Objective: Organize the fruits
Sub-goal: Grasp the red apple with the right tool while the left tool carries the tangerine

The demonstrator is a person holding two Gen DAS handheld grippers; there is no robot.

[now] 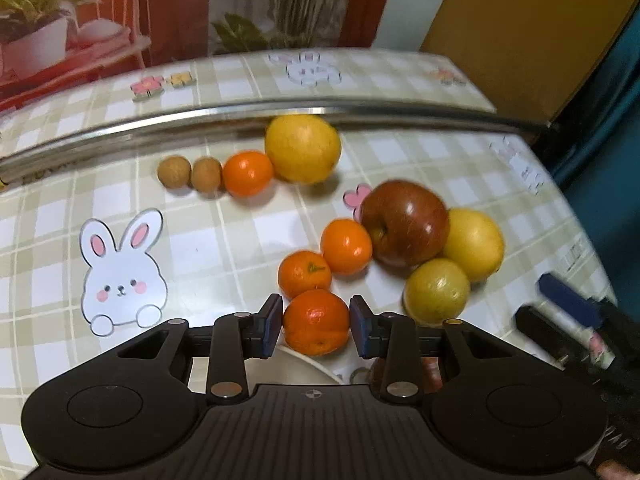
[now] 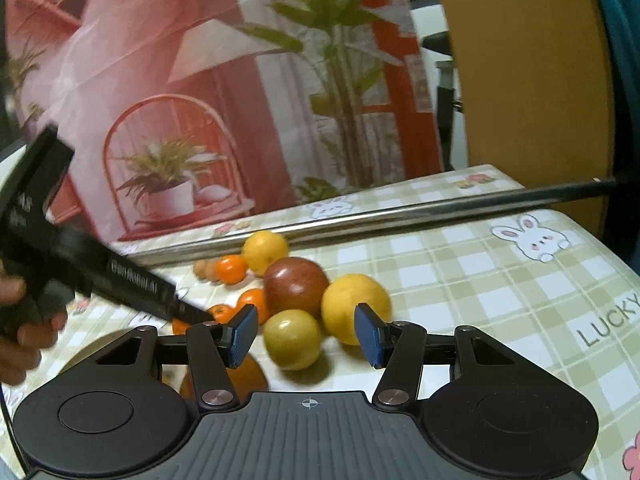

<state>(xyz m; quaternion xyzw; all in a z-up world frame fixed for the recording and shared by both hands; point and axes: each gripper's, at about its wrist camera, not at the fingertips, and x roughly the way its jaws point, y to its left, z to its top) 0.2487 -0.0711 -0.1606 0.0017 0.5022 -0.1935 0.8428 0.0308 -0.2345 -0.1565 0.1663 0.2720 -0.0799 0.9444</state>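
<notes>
Glossy apple (image 1: 404,222), shiny metal rail (image 1: 240,114)

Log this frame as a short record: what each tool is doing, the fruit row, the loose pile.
left tool: shut on nearest tangerine
right tool: open, greenish-yellow fruit ahead between its fingers
row by metal bar: two small brown fruits, tangerine, yellow citrus
pile: red apple, two tangerines, yellow citrus
surface: checked tablecloth

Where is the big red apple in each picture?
Left wrist view: the red apple sits right of centre, between a tangerine and a yellow fruit.
Right wrist view: the red apple is near the centre.
Shared landmark: the metal bar behind the fruit.
</notes>
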